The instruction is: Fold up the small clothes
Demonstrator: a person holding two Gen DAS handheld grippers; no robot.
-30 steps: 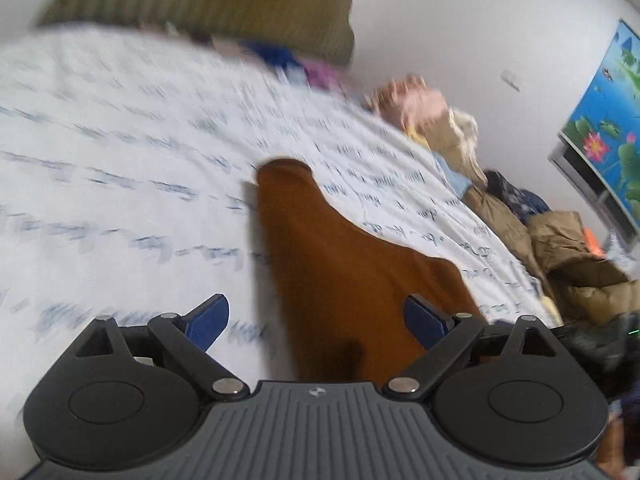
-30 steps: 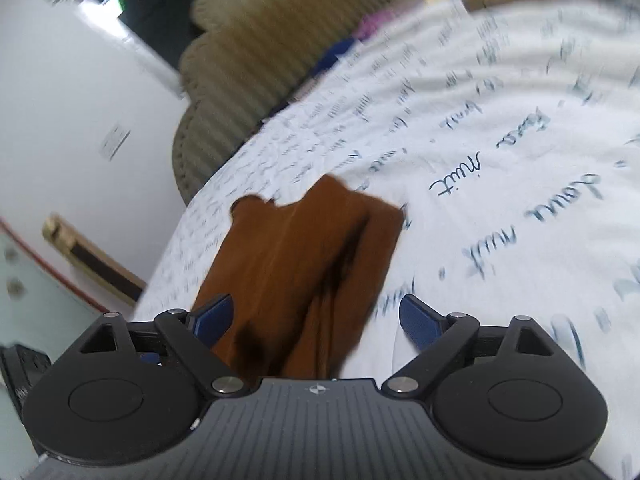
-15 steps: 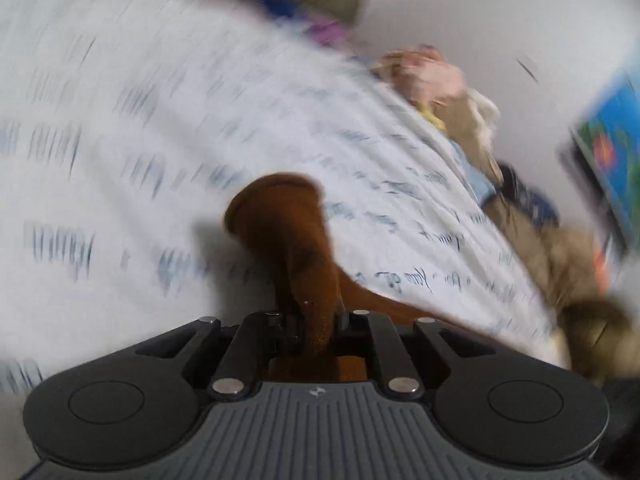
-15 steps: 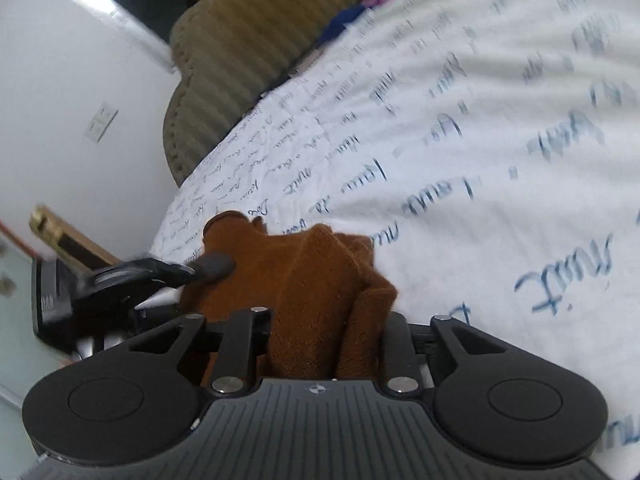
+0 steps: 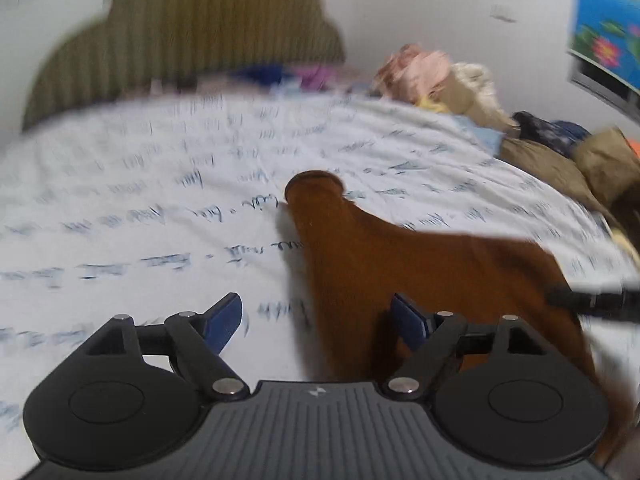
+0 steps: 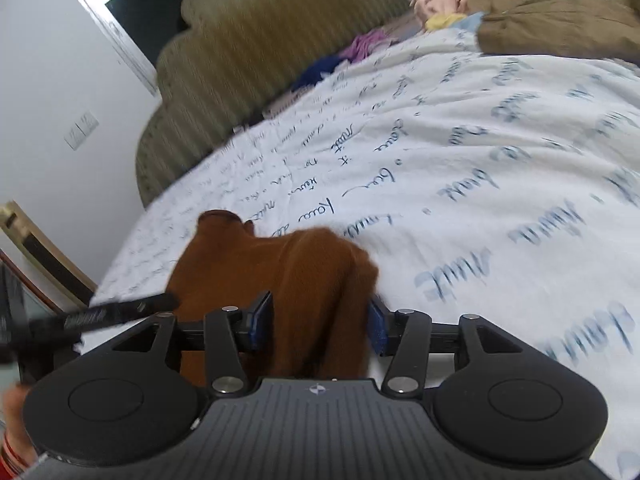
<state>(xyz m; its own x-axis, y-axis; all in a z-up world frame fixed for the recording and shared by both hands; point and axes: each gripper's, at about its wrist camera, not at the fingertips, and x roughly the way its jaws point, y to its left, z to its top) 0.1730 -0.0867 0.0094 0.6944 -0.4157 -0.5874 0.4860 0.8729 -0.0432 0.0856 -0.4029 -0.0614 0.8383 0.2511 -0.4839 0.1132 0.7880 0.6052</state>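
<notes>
A small brown garment [image 5: 384,256] lies on the white bedsheet [image 5: 160,208] with blue script, one narrow end pointing away. My left gripper [image 5: 316,316] is open just above its near left edge, holding nothing. In the right wrist view the same brown garment [image 6: 288,264] is bunched between the jaws of my right gripper [image 6: 318,322], which stand partly apart with the cloth loosely between the blue pads [image 6: 260,320]. The other gripper's dark finger [image 6: 104,314] shows at the left.
An olive ribbed headboard [image 6: 256,48] stands at the far end of the bed. A heap of mixed clothes [image 5: 560,148] lies along the bed's right side. A white wall with a switch plate [image 6: 82,130] is at the left.
My left gripper has opened and let go of the brown garment, which now lies flatter. My right gripper's jaws have spread from shut to partly open around the cloth.
</notes>
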